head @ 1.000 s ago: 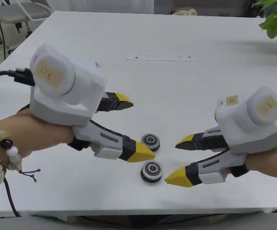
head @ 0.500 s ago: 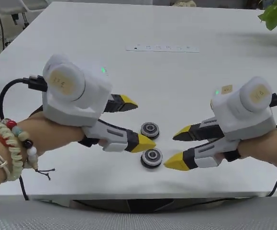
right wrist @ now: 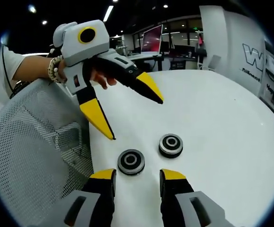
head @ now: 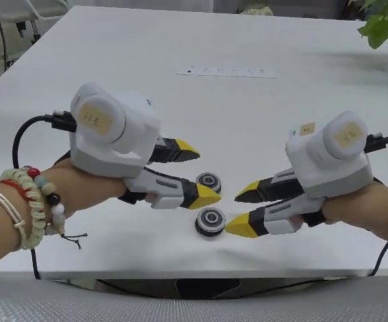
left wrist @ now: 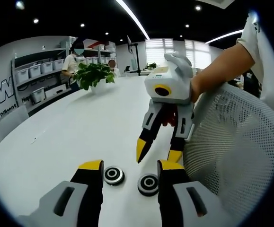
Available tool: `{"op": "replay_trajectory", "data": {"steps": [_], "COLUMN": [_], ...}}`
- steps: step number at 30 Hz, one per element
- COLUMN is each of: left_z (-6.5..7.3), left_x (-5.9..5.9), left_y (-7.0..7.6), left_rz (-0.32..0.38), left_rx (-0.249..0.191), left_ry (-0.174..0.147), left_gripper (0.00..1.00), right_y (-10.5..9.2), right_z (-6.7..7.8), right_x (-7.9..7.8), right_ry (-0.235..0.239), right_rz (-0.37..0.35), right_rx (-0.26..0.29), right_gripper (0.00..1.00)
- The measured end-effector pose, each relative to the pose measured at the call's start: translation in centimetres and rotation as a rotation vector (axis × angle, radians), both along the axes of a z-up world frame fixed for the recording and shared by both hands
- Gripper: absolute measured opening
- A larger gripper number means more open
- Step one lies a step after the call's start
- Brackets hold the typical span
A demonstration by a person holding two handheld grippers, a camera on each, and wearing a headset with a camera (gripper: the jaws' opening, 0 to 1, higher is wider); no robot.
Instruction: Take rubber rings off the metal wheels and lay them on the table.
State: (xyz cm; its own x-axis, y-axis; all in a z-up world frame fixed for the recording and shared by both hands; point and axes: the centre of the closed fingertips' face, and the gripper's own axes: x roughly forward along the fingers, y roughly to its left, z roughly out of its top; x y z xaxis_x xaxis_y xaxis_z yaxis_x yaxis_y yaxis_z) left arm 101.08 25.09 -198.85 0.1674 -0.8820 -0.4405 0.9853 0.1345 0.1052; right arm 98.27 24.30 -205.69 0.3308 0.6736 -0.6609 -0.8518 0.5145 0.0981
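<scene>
Two metal wheels lie flat on the white table [head: 281, 114]. Each has a black rubber ring [right wrist: 120, 162] seated round its rim.

In the head view the near wheel [head: 211, 221] lies just beside the lower yellow tip of the right gripper [head: 234, 212]. Whether tip and wheel touch cannot be told. The far wheel [head: 209, 182] lies between the two jaws of the left gripper [head: 199, 174], just beyond its lower tip.

In the right gripper view the near wheel [right wrist: 131, 161] sits just ahead of the gap between the jaws, toward the left-hand one. The far wheel [right wrist: 171, 145] sits a little further out, in line with the right-hand jaw. In the left gripper view both wheels lie just ahead of the tips. The far wheel [left wrist: 113, 175] is beside the left-hand jaw and the near wheel [left wrist: 148, 184] beside the right-hand jaw.

Both grippers have their jaws spread apart and hold nothing. They point at each other across the wheels, tips near but not meeting.

A beaded bracelet [head: 31, 201] circles the wrist behind the left gripper, and a black cable [head: 21, 137] runs from its back. Well beyond the jaws lie a white power strip [head: 226, 70] and a leafy plant [head: 381, 27]. A mesh chair [left wrist: 231, 142] stands at the table's near edge.
</scene>
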Motion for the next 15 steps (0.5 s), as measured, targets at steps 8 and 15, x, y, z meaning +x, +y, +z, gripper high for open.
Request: {"op": "replay_trajectory", "data": {"steps": [8, 15], "left_z": [-1.3, -4.2], "left_x": [0.4, -1.0], "left_y": [-0.8, -0.1], "left_rz": [-0.061, -0.104], "left_rx": [0.08, 0.148], "left_ry": [-0.016, -0.03], "left_gripper": [0.41, 0.35], "right_y": [0.3, 0.7], "right_z": [0.5, -0.4], "right_x": [1.6, 0.7], "right_ry": [-0.002, 0.022], "right_rz": [-0.036, 0.009], "right_rx": [0.027, 0.036], "right_gripper": [0.34, 0.31]}}
